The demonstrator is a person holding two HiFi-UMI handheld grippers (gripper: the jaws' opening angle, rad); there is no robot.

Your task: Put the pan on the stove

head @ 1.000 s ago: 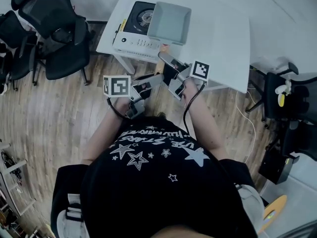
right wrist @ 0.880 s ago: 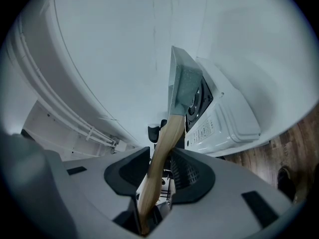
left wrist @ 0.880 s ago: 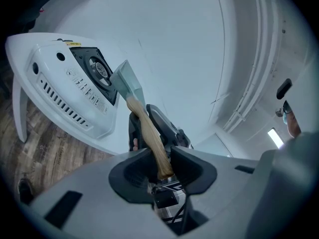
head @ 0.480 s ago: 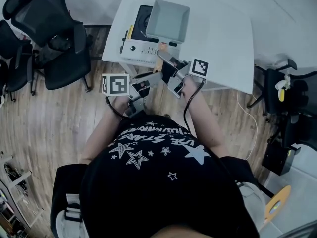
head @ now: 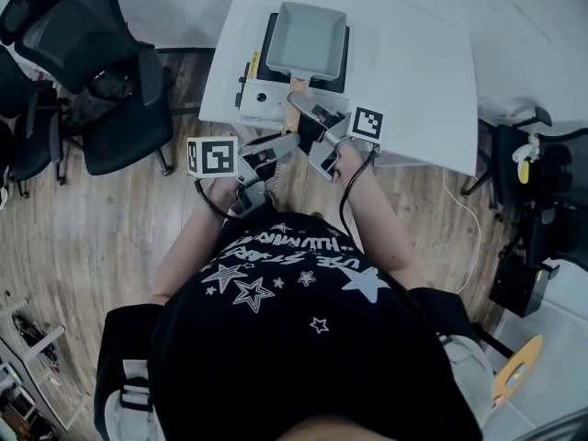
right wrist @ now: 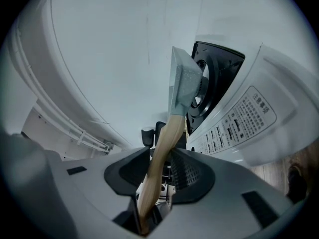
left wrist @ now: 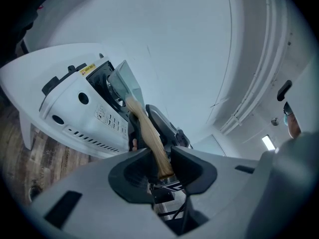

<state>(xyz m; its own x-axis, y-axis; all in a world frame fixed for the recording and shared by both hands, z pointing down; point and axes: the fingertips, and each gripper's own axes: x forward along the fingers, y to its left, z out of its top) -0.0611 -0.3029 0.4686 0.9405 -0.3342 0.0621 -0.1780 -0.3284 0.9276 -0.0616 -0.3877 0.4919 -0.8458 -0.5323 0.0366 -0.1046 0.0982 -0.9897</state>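
Left gripper (left wrist: 160,163) and right gripper (right wrist: 158,166) are both gripping the wooden handle (left wrist: 147,133) between narrowed fingers. At twelve o'clock, the pan (head: 308,37) is hanging over the stove (head: 260,97) on the bench (head: 413,72); contact unclear. Likely hazard: an uneven release tipping it off the burner.

Wood plank floor (head: 83,246), white table (head: 413,72), black office chairs (head: 101,72) at the left

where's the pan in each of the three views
Head view: pan top centre, over the stove on the white table.
Left gripper view: pan centre-left, handle clamped by the left gripper.
Right gripper view: pan upper centre, handle clamped by the right gripper.
Shared landmark: the white stove, seen in all three.
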